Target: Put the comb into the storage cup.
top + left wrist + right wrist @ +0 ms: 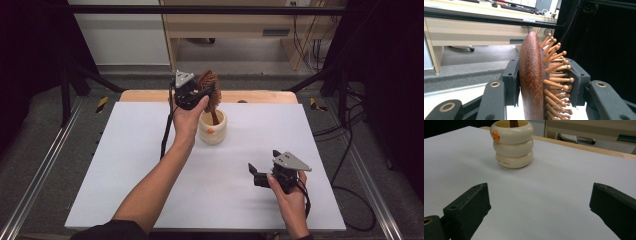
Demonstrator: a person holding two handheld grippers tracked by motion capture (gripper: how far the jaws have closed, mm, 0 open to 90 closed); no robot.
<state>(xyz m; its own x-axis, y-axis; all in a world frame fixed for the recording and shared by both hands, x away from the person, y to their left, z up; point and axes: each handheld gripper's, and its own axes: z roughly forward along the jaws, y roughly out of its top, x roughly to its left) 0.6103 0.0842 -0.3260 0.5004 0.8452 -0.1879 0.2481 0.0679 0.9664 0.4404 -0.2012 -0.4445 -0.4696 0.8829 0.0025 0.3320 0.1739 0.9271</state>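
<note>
The cream ringed cup (pixel 212 128) stands on the white worktop (pixel 125 165), the wooden hairbrush (pixel 209 90) handle inside it. The left gripper (pixel 202 93) fingers clamp the brush head; the right gripper (pixel 256 172) fingers gape wide, holding nothing.

Light falls evenly from above onto the white counter (pixel 125 165), which shows bright without glare. Dark curtains flank both sides. Soft, faint shadows lie under the cream holder (pixel 512 147) ahead of the right tongs (pixel 540 207). All pictures are slightly soft; the left tongs (pixel 544 82) blur at the bottom edge.
</note>
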